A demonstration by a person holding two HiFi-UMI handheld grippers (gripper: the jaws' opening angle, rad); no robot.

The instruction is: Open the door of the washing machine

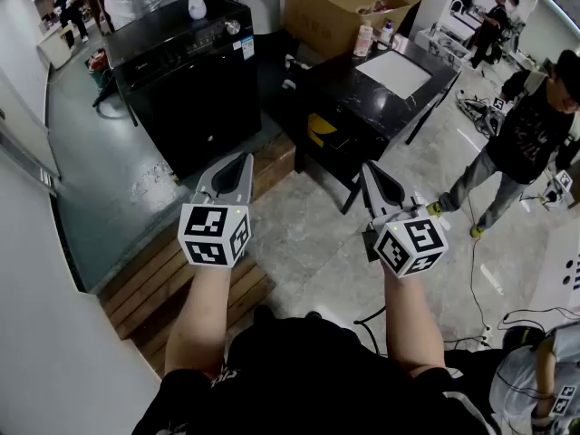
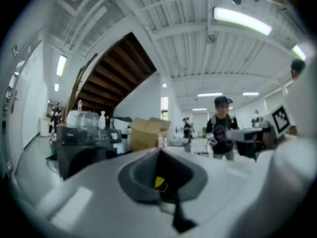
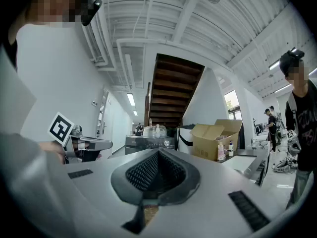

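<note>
Far ahead, washing machine (image 1: 186, 71): black, beyond the wooden step (image 1: 163, 270), well apart from us.
Door (image 1: 213, 116): we judge it stiff, hinged and latched; we would pull at its edge.
Left gripper (image 1: 243, 159): jaws together, empty.
Right gripper (image 1: 371, 169): jaws together, empty.

My left gripper (image 1: 237, 167) and my right gripper (image 1: 373, 176) wear smooth matt grey plastic, grid-textured black rubber pads (image 3: 141, 170) inside my right one, glossy black washing machine (image 1: 195, 98), shiny black table (image 1: 358, 93), matt brown cardboard box (image 1: 331, 12), worn wooden plank platform (image 1: 172, 270), smooth grey stone-look floor (image 1: 308, 234)
</note>
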